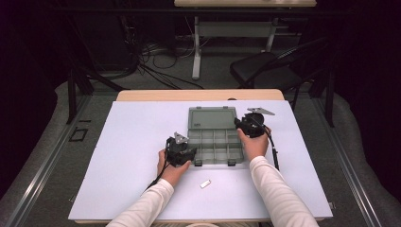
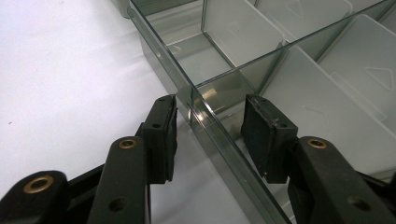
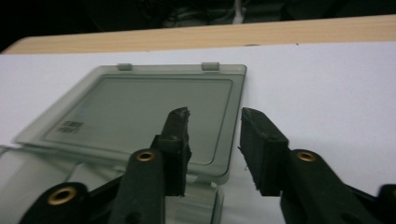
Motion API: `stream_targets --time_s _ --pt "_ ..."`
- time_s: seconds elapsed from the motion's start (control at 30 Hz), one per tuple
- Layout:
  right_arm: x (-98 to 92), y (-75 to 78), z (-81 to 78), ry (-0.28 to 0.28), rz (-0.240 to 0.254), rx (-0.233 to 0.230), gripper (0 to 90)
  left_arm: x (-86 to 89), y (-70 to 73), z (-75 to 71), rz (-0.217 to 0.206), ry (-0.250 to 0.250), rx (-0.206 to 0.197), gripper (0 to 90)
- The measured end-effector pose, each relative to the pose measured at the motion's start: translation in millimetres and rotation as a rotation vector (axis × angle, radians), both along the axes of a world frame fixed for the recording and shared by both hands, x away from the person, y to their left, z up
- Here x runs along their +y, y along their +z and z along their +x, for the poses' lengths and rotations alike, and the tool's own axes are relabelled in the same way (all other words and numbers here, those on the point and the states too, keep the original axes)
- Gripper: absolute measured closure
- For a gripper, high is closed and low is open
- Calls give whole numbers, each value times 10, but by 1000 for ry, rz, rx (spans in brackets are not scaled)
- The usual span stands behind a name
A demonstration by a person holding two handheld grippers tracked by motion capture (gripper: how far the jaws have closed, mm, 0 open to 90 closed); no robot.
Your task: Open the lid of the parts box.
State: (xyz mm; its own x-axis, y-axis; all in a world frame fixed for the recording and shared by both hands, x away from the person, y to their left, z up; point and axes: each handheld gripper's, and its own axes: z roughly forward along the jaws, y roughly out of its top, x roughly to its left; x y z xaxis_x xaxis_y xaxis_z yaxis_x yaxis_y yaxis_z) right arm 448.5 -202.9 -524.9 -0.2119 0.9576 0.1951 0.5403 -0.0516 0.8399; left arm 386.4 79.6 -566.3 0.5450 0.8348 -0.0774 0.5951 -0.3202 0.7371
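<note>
So there's a smoky grey see-through plastic organizer box (image 1: 213, 144) sitting open near the middle of a flat matte white board (image 1: 132, 142) that covers a light wood table (image 1: 142, 95). Its flat lid (image 1: 212, 117) is flipped back and lies on the board behind the tray, with two little hinge tabs along the far edge and a small dark label near one corner. The tray is split into rectangular compartments by thin glossy dividers, and some of the cells have frosted white floors with a faint triangle moulded in.

The left gripper (image 2: 210, 135) is at the tray's front left corner. Its black, blocky jaws are spread apart and straddle the thin clear outer wall (image 2: 187, 88), one pad outside over the board and one inside the tray. From here the pads don't look pressed against the wall, so it isn't gripping anything.

The right gripper (image 3: 214, 149) is at the back right corner of the box, with its jaws parted too and nothing between them, over the lid's rounded corner.

A small white rectangular piece (image 1: 205, 183) lies on the board in front of the box, well apart from both hands.
</note>
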Motion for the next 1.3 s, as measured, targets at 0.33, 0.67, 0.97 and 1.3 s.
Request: stream_targets --time_s 0.33,0.67,0.97,1.3 --pt "-76 118 -418 73 -23 -29 466 0 1 -1 0 2 0 551" --pt "-122 150 -573 99 -62 -77 432 0 0 -1 -3 3 1 549" --pt "-113 151 -614 115 -94 -105 435 -2 12 -7 5 -22 5 490" --pt "-109 198 -655 155 -87 -147 434 90 236 -102 -41 -32 -49 425"
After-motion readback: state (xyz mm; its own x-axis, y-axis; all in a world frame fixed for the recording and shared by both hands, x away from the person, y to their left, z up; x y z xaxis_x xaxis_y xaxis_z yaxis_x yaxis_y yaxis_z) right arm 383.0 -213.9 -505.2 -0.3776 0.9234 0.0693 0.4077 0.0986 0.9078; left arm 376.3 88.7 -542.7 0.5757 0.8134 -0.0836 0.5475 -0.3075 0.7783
